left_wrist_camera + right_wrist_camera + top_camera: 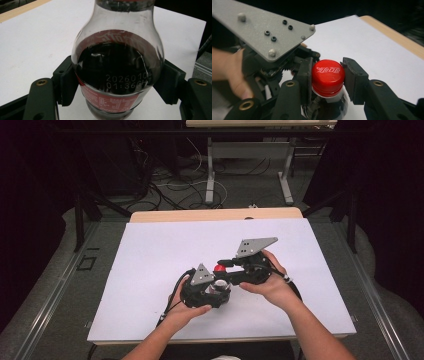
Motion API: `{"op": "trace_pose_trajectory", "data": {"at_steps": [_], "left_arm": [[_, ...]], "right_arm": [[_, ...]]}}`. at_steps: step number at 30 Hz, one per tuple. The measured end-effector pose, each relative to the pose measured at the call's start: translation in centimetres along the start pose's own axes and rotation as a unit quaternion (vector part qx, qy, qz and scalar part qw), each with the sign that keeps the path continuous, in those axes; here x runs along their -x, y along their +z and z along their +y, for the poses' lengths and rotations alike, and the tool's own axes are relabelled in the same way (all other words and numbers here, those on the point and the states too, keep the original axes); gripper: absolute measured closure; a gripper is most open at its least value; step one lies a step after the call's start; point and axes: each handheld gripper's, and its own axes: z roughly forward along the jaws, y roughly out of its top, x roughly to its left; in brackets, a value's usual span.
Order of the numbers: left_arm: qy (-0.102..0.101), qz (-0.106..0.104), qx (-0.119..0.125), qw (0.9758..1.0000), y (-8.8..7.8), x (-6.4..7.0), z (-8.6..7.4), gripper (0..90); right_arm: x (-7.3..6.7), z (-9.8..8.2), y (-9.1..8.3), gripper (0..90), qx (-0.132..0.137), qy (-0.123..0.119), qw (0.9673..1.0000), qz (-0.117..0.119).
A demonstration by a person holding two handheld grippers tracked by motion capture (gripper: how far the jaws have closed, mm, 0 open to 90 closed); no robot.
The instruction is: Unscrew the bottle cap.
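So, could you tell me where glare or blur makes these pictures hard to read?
Left gripper view: the cola bottle sits very close, highlights streak its glass shoulder, and the printed date code runs into glare at its right end. Right gripper view: the red cap is sharp, while the grey plate nearer the lens looks soft. High view: the white table is evenly lit against dark surroundings.

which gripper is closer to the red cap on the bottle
Right. The right gripper is shut on the red cap. The left gripper is lower, shut on the bottle body.
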Motion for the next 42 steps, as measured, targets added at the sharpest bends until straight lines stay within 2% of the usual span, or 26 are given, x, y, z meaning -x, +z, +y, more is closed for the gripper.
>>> {"op": "trace_pose_trajectory", "data": {"at_steps": [3,5,9,12,14,15,17,18,19,20,22,23,25,27,29,31,33,36,38,41,42], "left_arm": [[0.004,-0.003,-0.005,1.0,-0.1,0.0,0.0,30.3],[0.006,-0.003,-0.006,1.0,-0.1,0.0,0.0,30.3],[0.008,-0.004,-0.003,1.0,0.0,0.1,0.0,30.3],[0.006,-0.003,-0.002,1.0,0.0,0.1,0.0,30.3],[0.006,-0.001,-0.002,1.0,0.0,0.1,0.0,30.3],[0.0,-0.003,-0.003,1.0,0.0,0.2,0.0,30.3],[-0.006,-0.001,-0.002,1.0,0.0,0.0,-0.1,30.2],[-0.006,-0.001,-0.002,1.0,0.0,0.0,-0.1,30.3],[-0.004,-0.001,-0.005,1.0,-0.1,-0.1,0.0,30.3],[-0.006,0.005,-0.001,1.0,-0.1,-0.2,0.0,30.3],[-0.004,0.005,-0.004,1.0,-0.2,-0.3,0.0,30.2],[-0.01,0.009,0.0,0.9999,-0.1,-0.3,0.0,30.3],[-0.01,0.012,-0.002,0.9999,-0.2,-0.4,0.0,30.3],[-0.015,0.014,0.002,0.9998,-0.1,-0.3,-0.1,30.3],[-0.018,0.015,0.002,0.9997,-0.1,-0.3,-0.1,30.3],[-0.018,0.013,0.003,0.9997,-0.1,-0.2,-0.1,30.3],[-0.017,0.013,0.003,0.9998,0.0,-0.2,-0.1,30.3],[-0.016,0.012,0.001,0.9998,0.0,-0.1,0.0,30.3],[-0.015,0.013,0.002,0.9998,0.0,-0.1,0.0,30.3],[-0.013,0.012,-0.004,0.9998,0.0,-0.1,0.0,30.3],[-0.008,0.008,-0.007,0.9999,-0.1,-0.2,-0.1,30.3]], "right_arm": [[0.9,0.2,0.0,61.7,-0.011,-0.019,0.9991,0.036],[1.2,0.3,0.0,61.6,-0.012,-0.033,0.998,0.052],[1.4,0.3,-0.1,61.5,-0.012,-0.041,0.9969,0.065],[1.4,0.2,-0.1,61.2,-0.012,-0.041,0.9971,0.064],[1.2,0.3,-0.2,59.3,-0.018,-0.034,0.9977,0.055],[1.0,0.3,-0.2,54.4,-0.011,-0.025,0.9987,0.042],[0.5,0.3,-0.4,51.6,-0.004,-0.015,0.9996,0.022],[0.1,0.3,-0.5,49.1,-0.003,-0.012,0.9999,0.001],[0.1,0.3,-0.5,49.1,-0.003,-0.012,0.9999,0.001],[-0.6,0.2,-0.6,46.7,0.005,-0.001,0.9993,-0.037],[-1.3,0.0,-0.6,46.5,0.016,0.018,0.9972,-0.071],[-1.6,-0.1,-0.6,46.6,0.017,0.029,0.996,-0.083],[-2.3,-0.2,-0.6,47.4,0.025,0.045,0.9927,-0.109],[-2.9,-0.3,-0.4,47.6,0.028,0.064,0.9896,-0.126],[-3.3,-0.4,0.0,49.2,0.034,0.069,0.9876,-0.137],[-3.4,-0.3,0.2,50.4,0.024,0.079,0.9866,-0.141],[-3.5,-0.3,0.6,53.4,0.029,0.088,0.9849,-0.146],[-3.6,-0.3,0.9,56.2,0.026,0.094,0.9841,-0.149],[-3.7,-0.3,1.1,60.5,0.018,0.093,0.9824,-0.161],[-3.6,-0.2,1.1,60.9,0.018,0.094,0.9823,-0.161],[-3.5,-0.2,1.1,61.3,0.017,0.088,0.9844,-0.151]]}}
